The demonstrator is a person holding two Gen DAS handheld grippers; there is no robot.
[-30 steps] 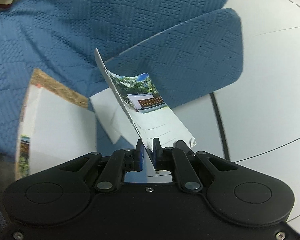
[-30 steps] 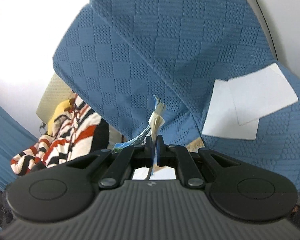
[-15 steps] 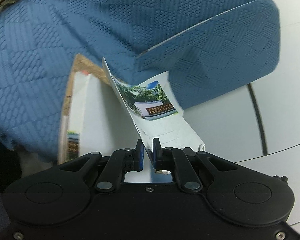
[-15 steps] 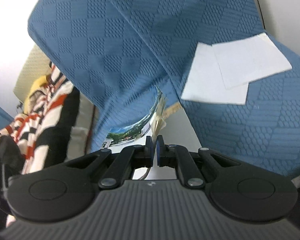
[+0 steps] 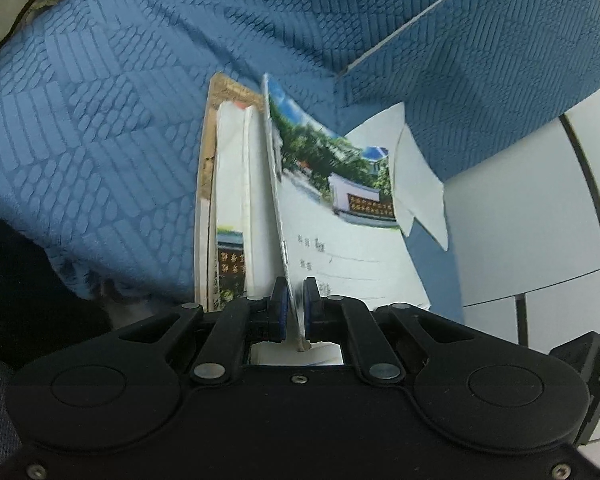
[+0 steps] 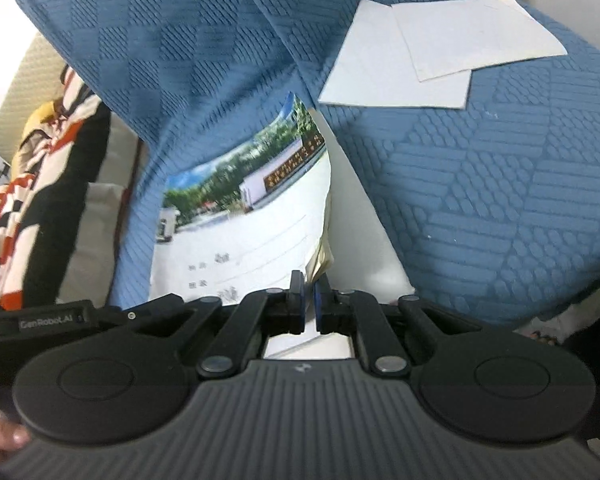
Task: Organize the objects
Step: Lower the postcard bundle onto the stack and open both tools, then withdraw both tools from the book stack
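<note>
My left gripper (image 5: 295, 298) is shut on the edge of a thin booklet (image 5: 332, 216) with a photo of trees and a white wall on its cover. The cover stands open above the inner pages and a tan backing (image 5: 210, 136). My right gripper (image 6: 308, 292) is shut on the same booklet (image 6: 244, 208) along its spine edge, with the cover spread to its left. The booklet hangs over a blue textured cloth (image 5: 100, 120), which also shows in the right wrist view (image 6: 480, 200).
Two overlapping white paper sheets (image 6: 420, 52) lie on the blue cloth at the upper right; their corner shows in the left wrist view (image 5: 416, 184). A striped red, white and black garment (image 6: 40, 152) is at the left. White floor (image 5: 520, 208) lies to the right.
Both grippers have come closer together and lower toward the cloth. The booklet cover has swung open wider, so the photo side now faces the right wrist camera.
</note>
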